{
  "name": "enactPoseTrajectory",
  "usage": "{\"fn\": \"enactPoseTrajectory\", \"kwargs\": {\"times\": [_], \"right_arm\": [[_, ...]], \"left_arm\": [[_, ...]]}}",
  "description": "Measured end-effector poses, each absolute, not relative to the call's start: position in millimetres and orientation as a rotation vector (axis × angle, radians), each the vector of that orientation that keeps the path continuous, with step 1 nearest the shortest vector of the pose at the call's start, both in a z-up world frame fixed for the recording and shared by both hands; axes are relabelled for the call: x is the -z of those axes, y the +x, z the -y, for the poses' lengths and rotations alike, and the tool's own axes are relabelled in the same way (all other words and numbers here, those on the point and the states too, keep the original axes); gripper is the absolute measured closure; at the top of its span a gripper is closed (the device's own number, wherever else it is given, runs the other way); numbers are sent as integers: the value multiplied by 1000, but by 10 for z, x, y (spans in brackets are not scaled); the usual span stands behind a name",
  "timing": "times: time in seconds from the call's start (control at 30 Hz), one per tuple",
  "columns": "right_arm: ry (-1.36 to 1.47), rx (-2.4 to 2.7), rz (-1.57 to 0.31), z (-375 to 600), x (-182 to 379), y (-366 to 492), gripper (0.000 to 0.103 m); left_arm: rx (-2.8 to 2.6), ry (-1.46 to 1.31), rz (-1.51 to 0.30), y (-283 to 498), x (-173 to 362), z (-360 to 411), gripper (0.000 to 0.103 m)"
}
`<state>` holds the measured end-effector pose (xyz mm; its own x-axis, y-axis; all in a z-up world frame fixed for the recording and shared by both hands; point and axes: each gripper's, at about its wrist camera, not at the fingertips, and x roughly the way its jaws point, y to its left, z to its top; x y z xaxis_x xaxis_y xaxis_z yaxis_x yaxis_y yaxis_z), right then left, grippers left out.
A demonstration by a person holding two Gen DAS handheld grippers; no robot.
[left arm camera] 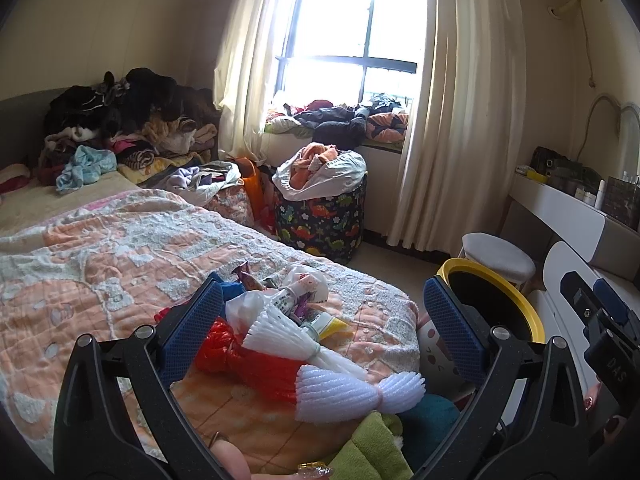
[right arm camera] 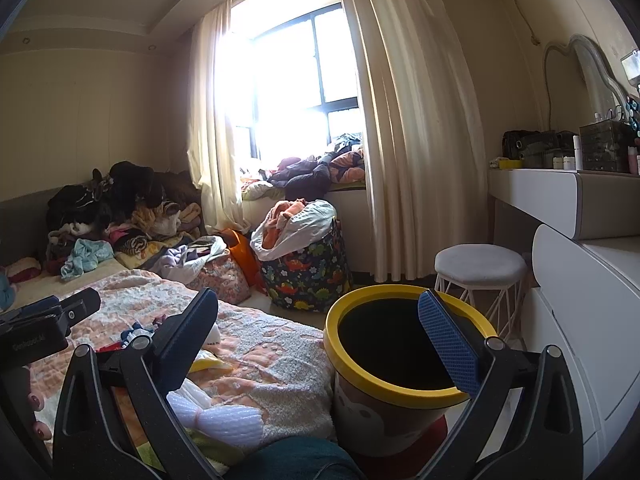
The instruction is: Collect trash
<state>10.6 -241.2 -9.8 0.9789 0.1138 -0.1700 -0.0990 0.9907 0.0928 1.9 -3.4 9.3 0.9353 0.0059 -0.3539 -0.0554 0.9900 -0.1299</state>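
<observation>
Cluttered bedroom, bright window (left arm camera: 352, 28) far ahead, clothes heaped on the bed's far end and on the sill.

Both grippers are spread wide and hold nothing. The left gripper (left arm camera: 324, 320) hangs over the near corner of the bed (left arm camera: 100, 264), and the trash lies right between and just beyond its fingers: a red plastic bag (left arm camera: 248, 364) closest, white foam fruit nets (left arm camera: 344, 392) across it, a crumpled clear bag (left arm camera: 304, 284) and a small yellow-and-white tube (left arm camera: 332, 324) a little farther out, with purple wrapper scraps (left arm camera: 250, 276) past those. Nothing is gripped yet.

The right gripper (right arm camera: 320, 344) is off to the other side, its right finger in front of the dark mouth of a yellow-rimmed bin (right arm camera: 332, 344) that stands just beside the bed's edge. One foam net (right arm camera: 228, 420) shows below its left finger.

My reading: this is the start of a pick, with the pile untouched. The next move calls for lowering the left gripper onto the red bag or a foam net, closing on a bunched fold, not a flat sheet, then carrying it rightward to the bin. Light film may slip or drag neighbouring scraps along.
</observation>
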Motion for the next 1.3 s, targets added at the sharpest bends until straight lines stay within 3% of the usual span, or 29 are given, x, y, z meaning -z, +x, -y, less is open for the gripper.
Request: {"fn": "enactPoseTrajectory", "kwargs": {"times": [1.3], "right_arm": [[79, -147, -166, 2333, -30, 110, 6]], "left_arm": [[-51, -137, -347, -10, -155, 55, 10]]}}
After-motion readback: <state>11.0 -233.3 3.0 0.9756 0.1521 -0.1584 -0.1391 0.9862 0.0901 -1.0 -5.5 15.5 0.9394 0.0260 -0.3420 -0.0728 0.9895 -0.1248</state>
